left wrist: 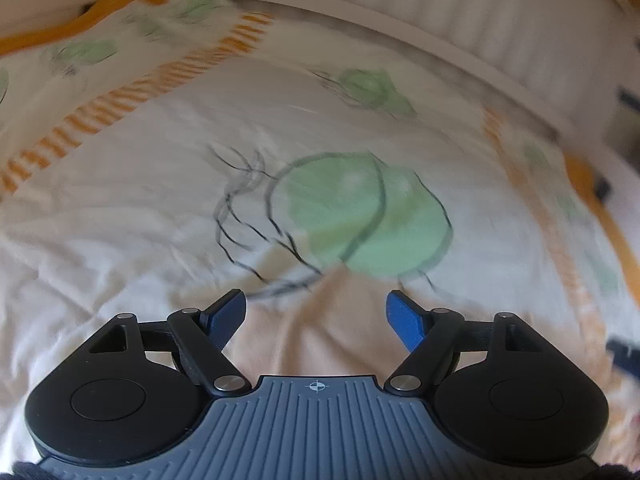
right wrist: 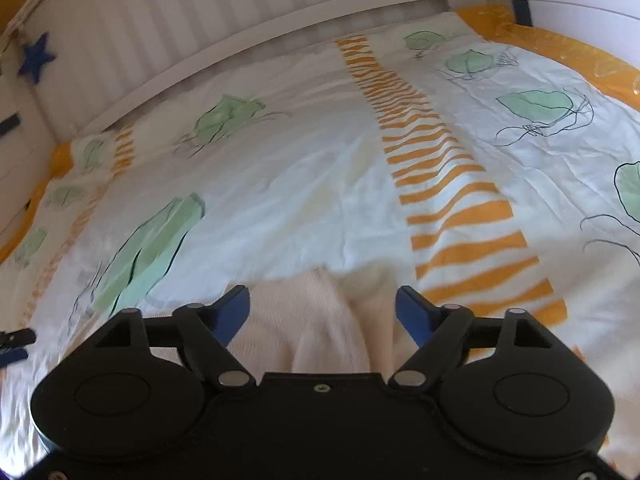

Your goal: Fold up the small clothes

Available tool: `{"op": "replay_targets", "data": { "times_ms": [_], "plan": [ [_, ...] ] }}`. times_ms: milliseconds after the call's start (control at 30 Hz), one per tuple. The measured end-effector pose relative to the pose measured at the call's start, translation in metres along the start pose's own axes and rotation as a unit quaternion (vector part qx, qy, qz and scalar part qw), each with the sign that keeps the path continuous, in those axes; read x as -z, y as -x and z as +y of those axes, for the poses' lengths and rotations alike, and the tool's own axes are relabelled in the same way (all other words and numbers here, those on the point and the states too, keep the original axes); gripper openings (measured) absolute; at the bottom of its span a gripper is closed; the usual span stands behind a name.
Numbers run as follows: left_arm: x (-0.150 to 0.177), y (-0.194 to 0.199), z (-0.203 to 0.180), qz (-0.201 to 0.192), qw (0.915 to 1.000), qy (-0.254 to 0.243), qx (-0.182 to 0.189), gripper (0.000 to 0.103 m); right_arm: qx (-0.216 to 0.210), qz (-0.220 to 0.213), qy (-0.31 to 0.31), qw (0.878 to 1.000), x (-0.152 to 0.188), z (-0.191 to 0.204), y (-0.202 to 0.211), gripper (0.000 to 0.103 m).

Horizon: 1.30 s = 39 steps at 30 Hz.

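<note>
The left gripper [left wrist: 316,312] hung with jaws wide and empty over a pale peach garment [left wrist: 304,320] lying on the bed [left wrist: 120,200]. It looked soft, light and limp, best pinched at an edge or corner. The right gripper [right wrist: 322,310] likewise gaped empty above the same cloth [right wrist: 296,320].

Layout on the bed. A small garment [right wrist: 304,320] lies on the bedspread [right wrist: 280,184], at its near part, with a slatted bed rail [right wrist: 224,12] behind the spread's far edge. The right gripper [right wrist: 322,312] stands over the garment, jaws wide to either side of it; the left gripper [left wrist: 316,316] likewise, the cloth [left wrist: 312,332] below its gap. A star ornament [right wrist: 36,60] hangs at far left.
</note>
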State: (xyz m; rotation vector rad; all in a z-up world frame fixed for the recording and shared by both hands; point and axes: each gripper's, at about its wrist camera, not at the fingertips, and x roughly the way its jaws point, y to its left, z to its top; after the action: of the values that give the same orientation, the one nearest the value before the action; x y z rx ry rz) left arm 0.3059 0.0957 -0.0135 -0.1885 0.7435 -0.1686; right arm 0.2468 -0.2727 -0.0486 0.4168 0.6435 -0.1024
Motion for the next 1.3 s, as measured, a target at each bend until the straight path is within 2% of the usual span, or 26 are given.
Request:
{"op": "replay_targets", "data": {
  "times_ms": [67,200,300,367,567,733,967,1100,1167,1233,1300],
  "plan": [
    [0.012,0.005,-0.017,0.013,0.9992,-0.036,0.008,0.077,-0.001,0.014,0.011,1.000,0.010,0.004,0.007,0.092],
    [0.037,0.005,-0.045,0.040,0.9944,-0.094,0.029,0.077,0.001,0.027,0.040,0.999,0.027,0.013,0.019,0.094],
    [0.057,-0.003,-0.056,0.073,0.9882,-0.132,0.025,0.077,0.014,0.030,0.072,0.997,0.040,0.018,0.022,0.096],
    [0.071,-0.012,-0.055,0.110,0.9820,-0.153,0.011,0.077,0.024,0.037,0.080,0.996,0.046,0.016,0.022,0.096],
    [0.097,0.003,-0.044,0.109,0.9716,-0.210,-0.008,0.083,0.049,0.061,0.045,0.996,0.054,-0.006,0.017,0.096],
    [0.102,0.011,-0.032,0.107,0.9784,-0.177,-0.004,0.084,0.062,0.085,0.022,0.994,0.057,-0.018,0.009,0.100],
    [0.111,0.025,-0.043,0.093,0.9784,-0.184,-0.021,0.084,0.077,0.101,0.056,0.990,0.059,-0.011,0.003,0.102],
    [0.115,0.022,-0.031,0.089,0.9879,-0.126,-0.014,0.094,0.077,0.107,0.052,0.990,0.057,-0.012,0.002,0.103],
    [0.118,0.021,-0.027,0.079,0.9916,-0.101,-0.014,0.096,0.077,0.110,0.048,0.990,0.055,-0.012,0.001,0.103],
    [0.121,0.020,-0.030,0.069,0.9923,-0.101,-0.018,0.102,0.077,0.113,0.043,0.990,0.054,-0.013,0.001,0.103],
    [0.126,0.019,-0.036,0.061,0.9908,-0.117,-0.030,0.103,0.077,0.115,0.041,0.989,0.054,-0.013,0.001,0.103]
  ]
}}
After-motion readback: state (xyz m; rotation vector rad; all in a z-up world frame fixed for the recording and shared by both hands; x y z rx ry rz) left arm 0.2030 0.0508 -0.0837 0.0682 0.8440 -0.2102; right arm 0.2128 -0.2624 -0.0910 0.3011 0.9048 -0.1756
